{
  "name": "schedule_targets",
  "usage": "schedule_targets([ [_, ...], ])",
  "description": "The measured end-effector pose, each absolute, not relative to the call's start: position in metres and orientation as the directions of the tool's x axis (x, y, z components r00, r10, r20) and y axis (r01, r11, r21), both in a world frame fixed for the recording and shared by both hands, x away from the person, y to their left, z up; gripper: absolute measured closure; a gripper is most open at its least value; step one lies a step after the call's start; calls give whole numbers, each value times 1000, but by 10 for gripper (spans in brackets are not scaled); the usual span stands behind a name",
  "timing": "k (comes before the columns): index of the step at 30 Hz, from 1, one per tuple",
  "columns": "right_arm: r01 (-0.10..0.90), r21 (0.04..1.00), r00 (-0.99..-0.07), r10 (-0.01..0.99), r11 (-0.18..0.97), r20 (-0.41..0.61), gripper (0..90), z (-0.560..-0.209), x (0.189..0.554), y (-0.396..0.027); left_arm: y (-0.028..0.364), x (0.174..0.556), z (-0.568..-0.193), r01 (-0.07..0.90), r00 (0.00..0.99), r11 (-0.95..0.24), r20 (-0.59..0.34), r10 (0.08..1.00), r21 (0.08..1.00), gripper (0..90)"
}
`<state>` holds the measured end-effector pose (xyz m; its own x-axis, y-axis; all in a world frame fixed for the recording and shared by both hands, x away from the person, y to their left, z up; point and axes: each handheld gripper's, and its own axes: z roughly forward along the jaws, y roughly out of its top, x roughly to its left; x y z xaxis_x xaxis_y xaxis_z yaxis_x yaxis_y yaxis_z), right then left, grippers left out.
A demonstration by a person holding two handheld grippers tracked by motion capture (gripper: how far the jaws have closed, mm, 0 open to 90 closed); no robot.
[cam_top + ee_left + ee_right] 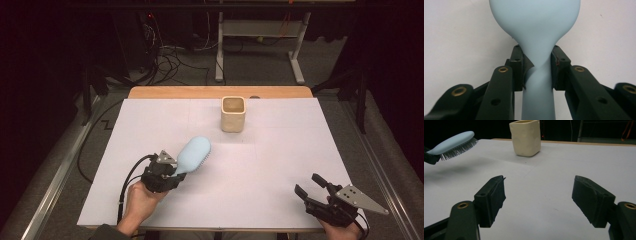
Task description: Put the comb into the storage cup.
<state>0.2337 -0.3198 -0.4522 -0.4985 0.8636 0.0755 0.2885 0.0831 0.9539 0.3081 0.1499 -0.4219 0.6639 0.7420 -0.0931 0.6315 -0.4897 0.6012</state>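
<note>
The left gripper's (pixel 176 170) fingers (pixel 517 67) clench the blue hairbrush's (pixel 195 153) neck; the right gripper's (pixel 311 187) fingers stand released.

On the white table (pixel 280 165), the left gripper (pixel 176 172) clamps the handle of a pale blue brush (pixel 195 152), its head angled toward a cream cup (pixel 233 116) near the far edge. The right gripper (pixel 310 186) rests at the near right corner, jaws apart and empty.

A cream cup (pixel 233 114) stands upright at twelve o'clock on the table (pixel 280 150), near its far edge. A white sheet covers the table, leaving a wooden strip (pixel 200 92) bare behind it. Cables (pixel 170 62) lie on the floor beyond.
</note>
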Motion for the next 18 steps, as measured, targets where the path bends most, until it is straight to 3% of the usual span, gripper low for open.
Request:
schedule_targets([
  [18, 270, 957, -523, 850, 108, 52, 246, -450, 233, -306, 131, 304, -418, 593, 705, -527, -76, 705, 609, 692],
])
